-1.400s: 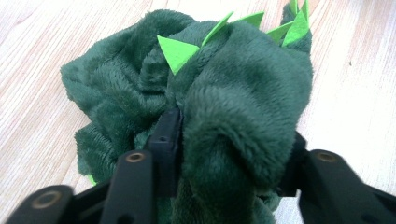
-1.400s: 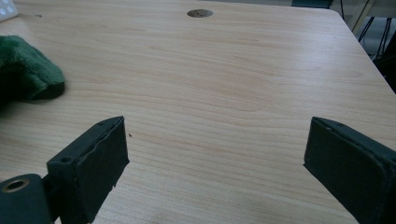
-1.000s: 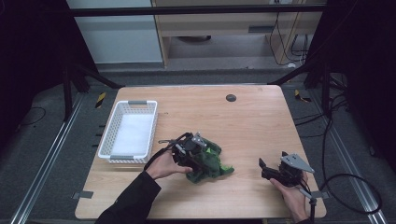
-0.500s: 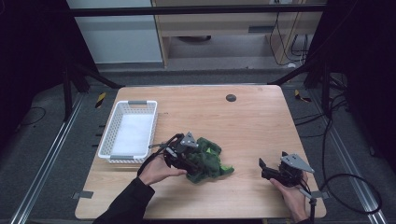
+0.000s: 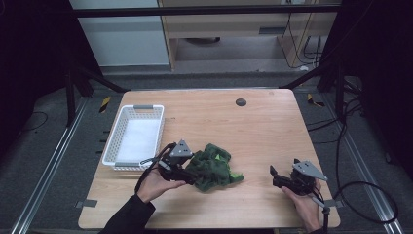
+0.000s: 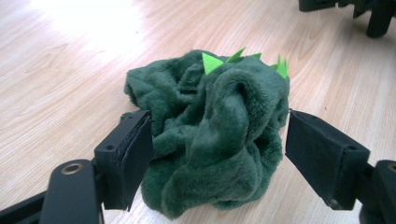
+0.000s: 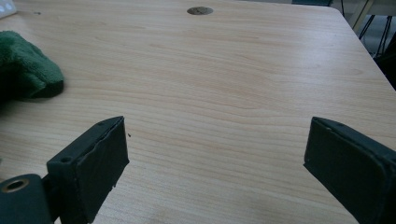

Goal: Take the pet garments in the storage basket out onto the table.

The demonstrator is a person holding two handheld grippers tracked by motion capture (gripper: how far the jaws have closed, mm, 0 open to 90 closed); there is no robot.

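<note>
The left tool lies low over the near-left part of the wooden bench in the high view, held in the person's left hand, its tip against the left edge of a crumpled dark green plush cloth that rests on the bench just right of a white basket. The right tool sits well apart near the front right corner, gripped by the right hand, pointing toward the cloth with bare wood between. In the left gripper view the jaws have just been opening and now stand spread, one on each side of the green cloth; the bunched plush with its bright green felt spikes sits between them, bulging close to both pads without being squeezed. In the right gripper view the jaws stand wide apart over bare bench, nothing between them, with an edge of the green cloth at far left and a small dark round inset near the far edge.
</note>
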